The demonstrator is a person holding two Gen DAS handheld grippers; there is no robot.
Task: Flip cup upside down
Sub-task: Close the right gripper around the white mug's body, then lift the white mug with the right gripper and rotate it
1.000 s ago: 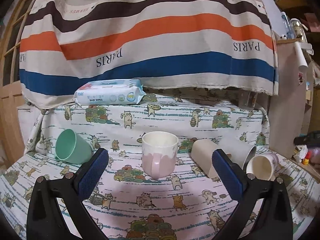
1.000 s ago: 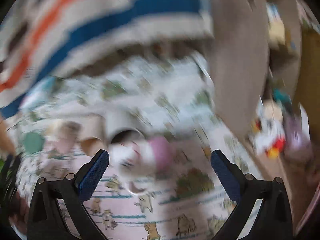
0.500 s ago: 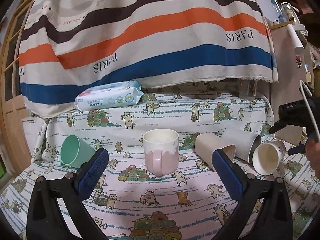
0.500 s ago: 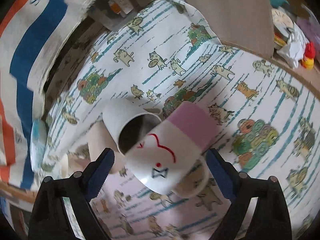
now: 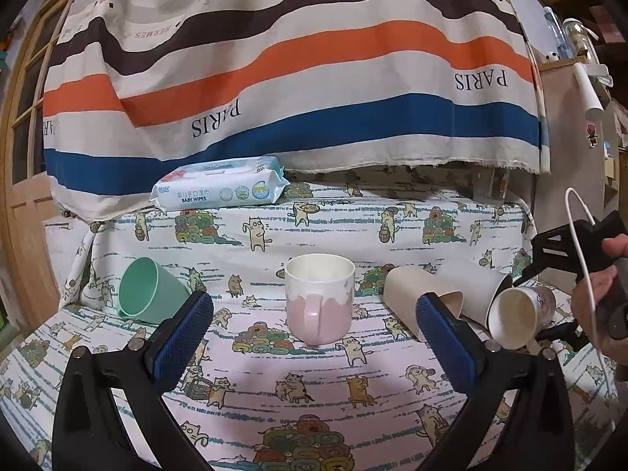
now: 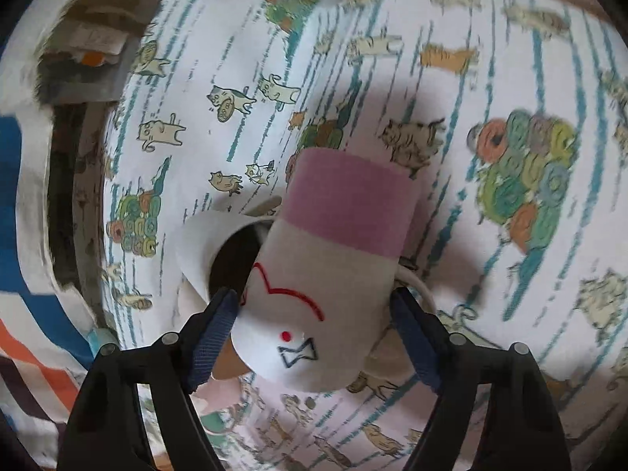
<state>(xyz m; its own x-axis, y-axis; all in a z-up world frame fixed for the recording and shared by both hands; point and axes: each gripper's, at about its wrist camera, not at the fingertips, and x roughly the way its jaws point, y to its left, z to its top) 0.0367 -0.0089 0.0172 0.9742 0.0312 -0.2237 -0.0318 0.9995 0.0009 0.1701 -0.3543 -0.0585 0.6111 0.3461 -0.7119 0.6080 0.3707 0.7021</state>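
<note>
Cup (image 6: 329, 274), lying on its side on the cat-print cloth (image 6: 510, 59) beside a paper cup (image 6: 204, 243), looks a hard, slick, breakable mug, with the right gripper (image 6: 314, 314) clamped across its smooth body near the rim while the left gripper (image 5: 314, 314) waits open.

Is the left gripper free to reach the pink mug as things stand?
Probably yes: the left gripper is open, and the upright pink mug stands straight ahead between its fingers with only bare cloth before it.
</note>
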